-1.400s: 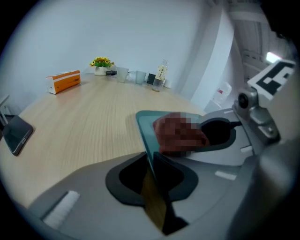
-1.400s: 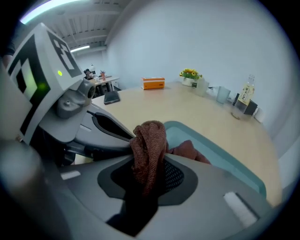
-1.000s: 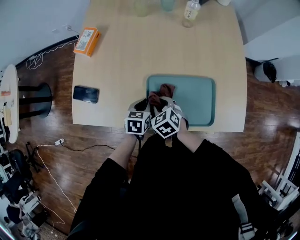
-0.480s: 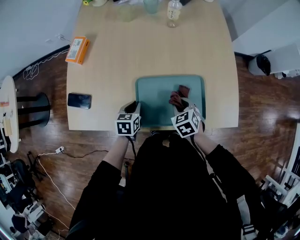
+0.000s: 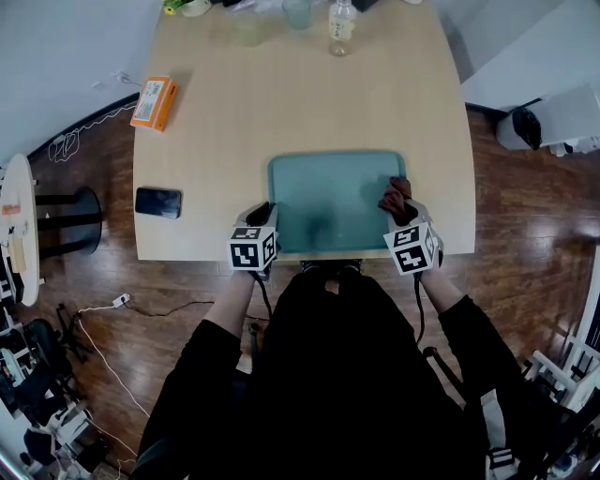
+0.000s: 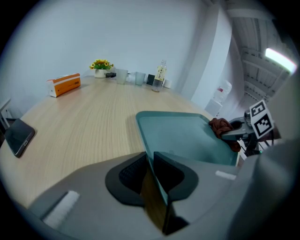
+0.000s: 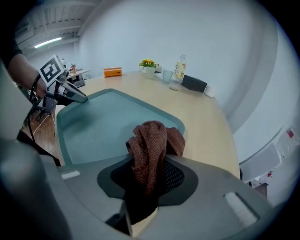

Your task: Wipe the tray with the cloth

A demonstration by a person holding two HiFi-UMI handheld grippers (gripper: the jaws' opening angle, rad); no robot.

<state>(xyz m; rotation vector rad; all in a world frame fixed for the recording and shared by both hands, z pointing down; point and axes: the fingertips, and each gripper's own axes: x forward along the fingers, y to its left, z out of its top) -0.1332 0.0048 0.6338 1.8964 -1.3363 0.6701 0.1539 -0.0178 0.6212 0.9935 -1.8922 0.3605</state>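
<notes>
A teal tray [image 5: 328, 183] lies at the table's near edge, also seen as the tray [image 6: 187, 136] in the left gripper view and the tray [image 7: 101, 122] in the right gripper view. My left gripper [image 5: 266, 214] is shut on the tray's near left rim; the rim runs between its jaws [image 6: 151, 173]. My right gripper [image 5: 399, 202] is shut on a crumpled rust-brown cloth [image 5: 395, 195], which rests on the tray's right end. The cloth [image 7: 150, 147] bunches up out of the jaws. From the left gripper view the cloth [image 6: 221, 126] shows at the tray's far side.
A black phone [image 5: 157, 202] lies left of the tray, an orange box [image 5: 153, 101] further back left. A bottle [image 5: 340, 24] and glasses [image 5: 298, 11] stand at the table's far edge. The table's near edge runs just under both grippers; wooden floor lies around.
My right gripper has dragged the cloth across the tray from its left end to its right end. The left gripper has kept its hold on the rim.
</notes>
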